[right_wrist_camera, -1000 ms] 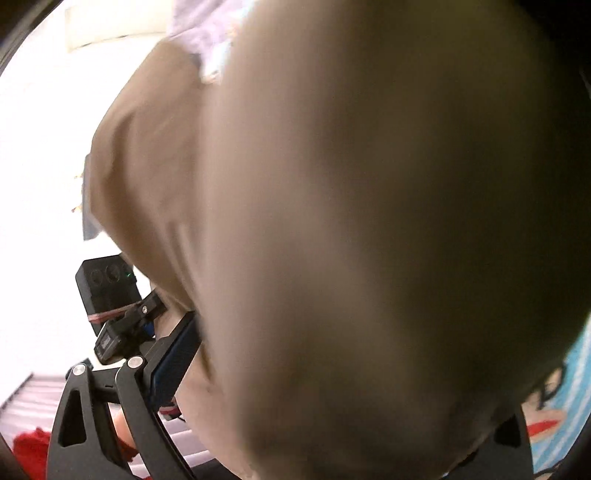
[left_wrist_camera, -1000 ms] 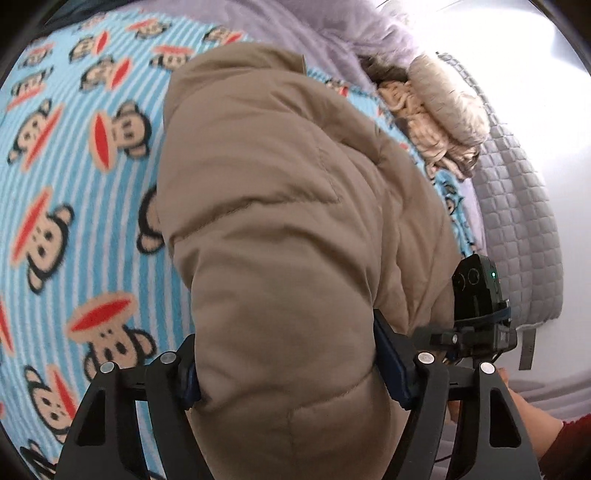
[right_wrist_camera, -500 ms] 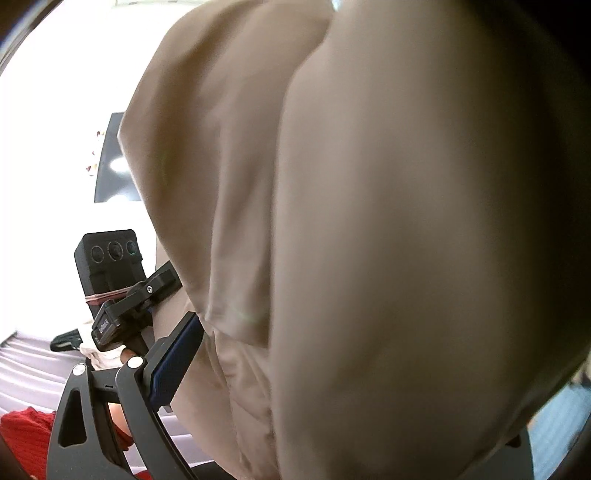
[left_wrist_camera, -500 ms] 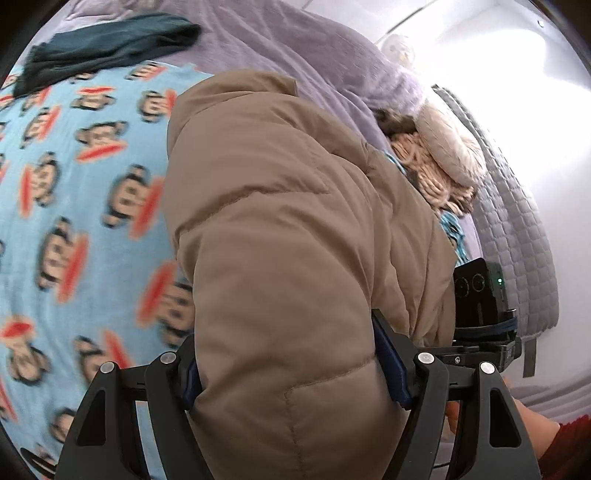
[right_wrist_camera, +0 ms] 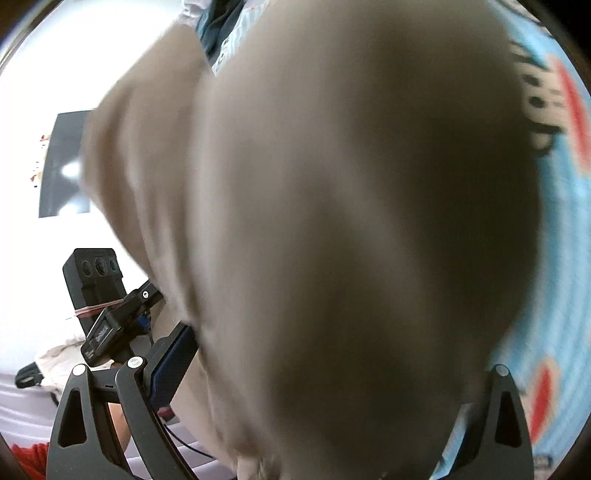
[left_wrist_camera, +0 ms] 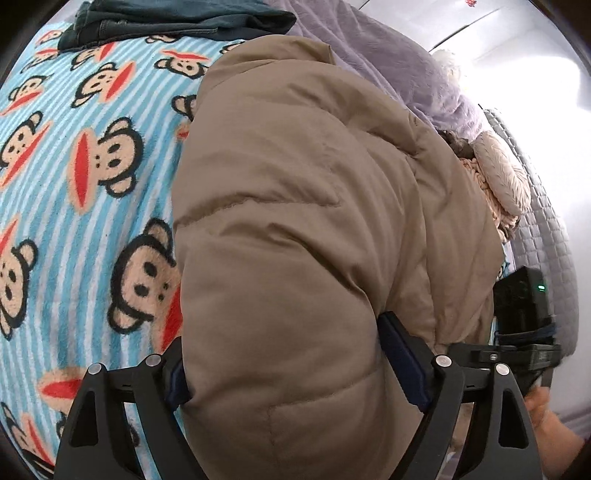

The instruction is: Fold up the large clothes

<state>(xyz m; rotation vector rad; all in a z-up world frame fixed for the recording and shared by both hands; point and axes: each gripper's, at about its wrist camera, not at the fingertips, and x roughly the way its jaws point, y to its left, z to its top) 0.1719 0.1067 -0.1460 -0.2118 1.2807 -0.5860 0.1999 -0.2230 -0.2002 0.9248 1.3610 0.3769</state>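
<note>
A tan puffer jacket (left_wrist_camera: 295,184) lies bunched over the monkey-print blue blanket (left_wrist_camera: 74,184). My left gripper (left_wrist_camera: 290,369) has a thick roll of the jacket between its blue pads (left_wrist_camera: 402,358). Its jaws are opening, and the padding still fills the gap and touches both pads. In the right wrist view the jacket (right_wrist_camera: 332,184) is blurred and fills nearly the whole frame. My right gripper (right_wrist_camera: 332,354) is shut on it, with the left pad (right_wrist_camera: 173,365) pressed against the fabric and the right fingertip hidden behind it.
Folded dark jeans (left_wrist_camera: 166,18) lie at the blanket's far edge, with a purple cover (left_wrist_camera: 388,55) behind them. A beige fluffy heap (left_wrist_camera: 495,177) and a grey quilted cover (left_wrist_camera: 546,229) sit to the right. A person's hand (left_wrist_camera: 546,413) shows at the lower right, and a red sleeve (right_wrist_camera: 26,458) at the lower left.
Both grippers have carried the jacket across the blanket towards the far end, bringing the dark jeans into view. The left pads stand slightly wider apart than before.
</note>
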